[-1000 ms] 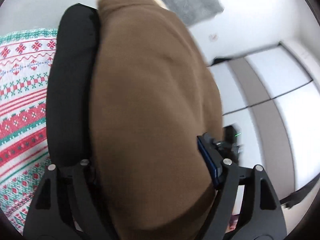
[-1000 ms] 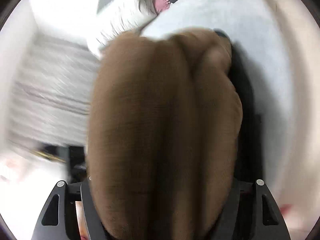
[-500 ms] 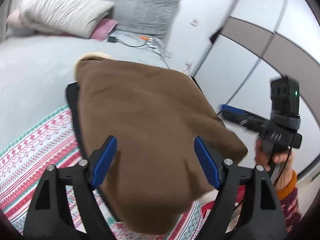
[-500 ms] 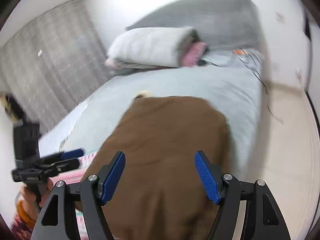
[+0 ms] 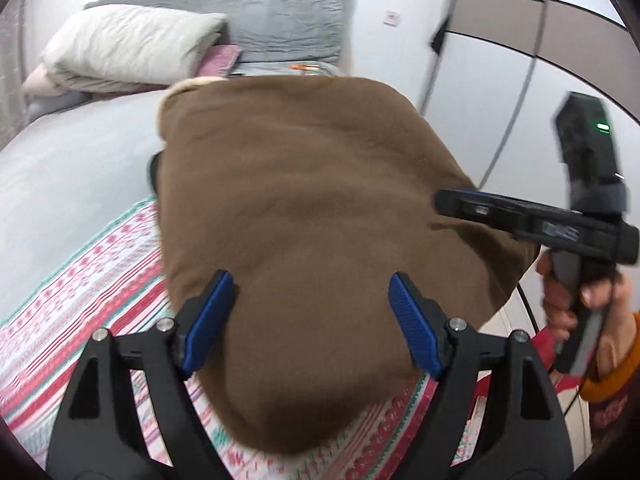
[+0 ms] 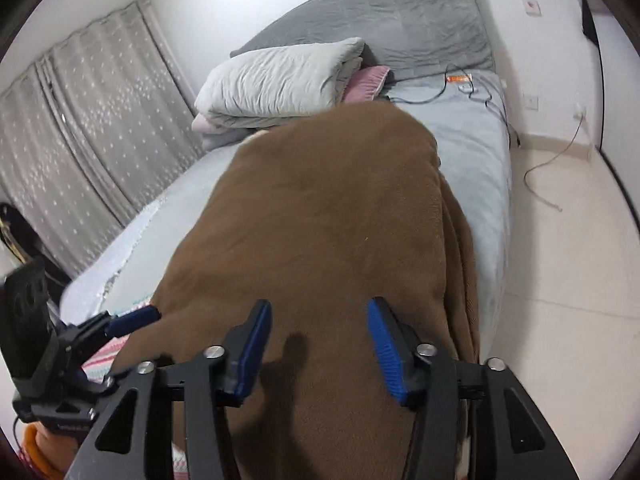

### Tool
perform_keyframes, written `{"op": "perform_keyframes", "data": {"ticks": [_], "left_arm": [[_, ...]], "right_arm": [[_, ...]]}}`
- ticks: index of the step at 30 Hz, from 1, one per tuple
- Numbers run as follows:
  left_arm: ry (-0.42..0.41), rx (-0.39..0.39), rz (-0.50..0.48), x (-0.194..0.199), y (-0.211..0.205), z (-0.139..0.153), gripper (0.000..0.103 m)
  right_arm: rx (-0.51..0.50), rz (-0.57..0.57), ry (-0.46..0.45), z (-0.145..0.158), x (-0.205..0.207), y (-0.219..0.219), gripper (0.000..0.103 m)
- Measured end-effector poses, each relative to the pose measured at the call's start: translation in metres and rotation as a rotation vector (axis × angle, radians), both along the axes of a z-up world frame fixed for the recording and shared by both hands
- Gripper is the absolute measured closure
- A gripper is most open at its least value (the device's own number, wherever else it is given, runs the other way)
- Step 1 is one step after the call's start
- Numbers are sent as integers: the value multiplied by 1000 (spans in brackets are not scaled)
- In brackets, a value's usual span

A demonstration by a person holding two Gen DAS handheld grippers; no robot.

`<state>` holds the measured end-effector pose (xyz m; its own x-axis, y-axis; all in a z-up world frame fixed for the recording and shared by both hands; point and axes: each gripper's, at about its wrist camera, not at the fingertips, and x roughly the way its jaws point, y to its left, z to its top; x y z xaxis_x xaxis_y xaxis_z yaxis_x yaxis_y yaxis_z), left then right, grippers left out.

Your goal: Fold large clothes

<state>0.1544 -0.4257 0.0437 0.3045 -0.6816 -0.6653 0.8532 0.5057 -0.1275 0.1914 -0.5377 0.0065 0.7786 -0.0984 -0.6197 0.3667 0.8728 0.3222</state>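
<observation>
A brown fleece garment [image 5: 304, 184] lies folded in a thick pad on the bed, partly over a red, white and green patterned blanket [image 5: 80, 292]. A cream lining shows at its far edge [image 5: 188, 86]. My left gripper [image 5: 308, 284] hovers over the near edge, its jaws opening, with nothing pressed between the blue pads. In the right wrist view the garment [image 6: 328, 208] fills the middle, and my right gripper [image 6: 319, 308] hangs above it, jaws closing with nothing between them. Each gripper shows in the other's view: right gripper [image 5: 460, 202], left gripper [image 6: 136, 318].
A folded pale quilt [image 6: 280, 80] and a pink pillow [image 6: 366, 82] rest against the grey headboard [image 6: 400, 12]. Cables [image 6: 452, 88] lie on the grey sheet [image 6: 468, 152]. Curtains [image 6: 92, 128] hang on the left. A cable trails over the tiled floor [image 6: 568, 240]; wardrobe doors [image 5: 520, 48].
A second ago the garment draped over both grippers and filled the views. Both have since let it go, risen and drawn back, their wrists rolled level; the pads show bare.
</observation>
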Motion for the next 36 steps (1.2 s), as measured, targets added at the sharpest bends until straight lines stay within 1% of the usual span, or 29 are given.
{"op": "perform_keyframes", "data": {"ticks": [1, 2, 3, 6, 8, 10, 14, 16, 18, 20, 22, 24, 25, 27, 29, 31, 36], "left_arm": [[1, 11, 28, -4, 7, 7, 14], [2, 16, 46, -6, 12, 10, 12], [-1, 24, 75, -10, 19, 13, 10], [-23, 82, 155, -22, 38, 22, 6], [-26, 104, 201, -32, 54, 29, 4], [-21, 127, 249, -37, 66, 33, 4], [24, 192, 301, -53, 88, 35, 1], [48, 203, 313, -62, 94, 32, 1], [36, 207, 320, -74, 100, 30, 1], [-4, 220, 335, -82, 101, 28, 1], [-31, 247, 354, -86, 102, 26, 1], [-49, 266, 373, -87, 103, 23, 1], [-55, 270, 384, -88, 103, 22, 1], [-61, 261, 395, -88, 102, 18, 1], [-57, 253, 404, -88, 101, 14, 1], [-44, 251, 399, -87, 98, 9, 1], [-57, 282, 377, -95, 92, 4, 1]], "right_arm": [[-19, 1, 4, -2, -7, -8, 32], [-47, -3, 10, 8, -14, 1, 24], [-66, -7, 12, 20, -25, 4, 20], [-121, -10, 35, 33, -47, 30, 17], [-149, -15, 69, 37, -54, 41, 16], [-173, -28, 101, 49, -69, 65, 16], [-193, -36, 165, 50, -80, 101, 13], [-224, -103, 221, 50, -85, 122, 13], [-237, -158, 257, 48, -90, 139, 13], [-221, -179, 253, 46, -96, 149, 13], [-222, -196, 280, 42, -102, 155, 13], [-291, -202, 339, 39, -102, 161, 13], [-309, -211, 350, 39, -102, 162, 13], [-303, -244, 342, 40, -107, 159, 13], [-288, -239, 327, 39, -113, 157, 13], [-303, -255, 344, 38, -116, 155, 13], [-312, -287, 359, 36, -120, 151, 13]]}}
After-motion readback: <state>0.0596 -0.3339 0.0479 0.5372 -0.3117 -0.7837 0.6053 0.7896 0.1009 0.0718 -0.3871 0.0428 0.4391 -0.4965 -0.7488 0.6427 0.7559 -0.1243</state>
